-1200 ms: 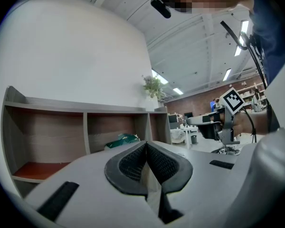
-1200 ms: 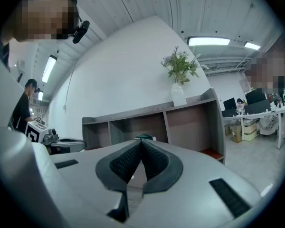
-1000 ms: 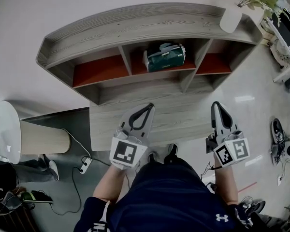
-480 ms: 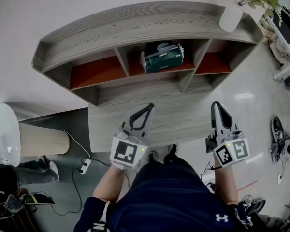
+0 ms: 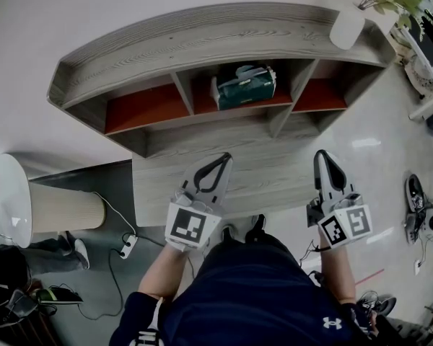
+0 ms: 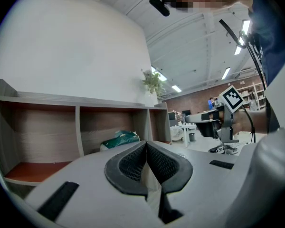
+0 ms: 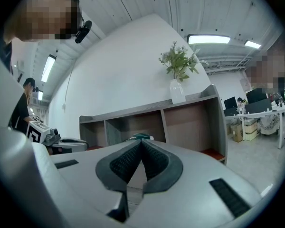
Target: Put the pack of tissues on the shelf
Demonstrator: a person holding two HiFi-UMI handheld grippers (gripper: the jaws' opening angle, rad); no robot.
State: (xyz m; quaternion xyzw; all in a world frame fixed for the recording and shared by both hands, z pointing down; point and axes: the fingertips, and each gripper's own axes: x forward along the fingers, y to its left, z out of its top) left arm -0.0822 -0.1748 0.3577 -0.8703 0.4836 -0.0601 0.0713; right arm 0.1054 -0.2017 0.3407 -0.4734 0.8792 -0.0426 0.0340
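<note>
The green and white pack of tissues [image 5: 245,87] lies in the middle compartment of the grey wooden shelf [image 5: 202,38], on its red-brown board. It also shows past the jaws as the tissue pack [image 6: 119,139] in the left gripper view and as a sliver of green pack [image 7: 139,137] in the right gripper view. My left gripper [image 5: 224,157] is shut and empty, held well in front of the shelf. My right gripper [image 5: 322,154] is shut too, nothing between its tips, level with the left one.
A white vase with a green plant [image 5: 346,24] stands on the shelf's top at the right end. A round white table and a beige cylinder [image 5: 65,206] stand at the left. Cables and a power strip [image 5: 127,246] lie on the floor. Shoes [image 5: 413,193] lie at the right.
</note>
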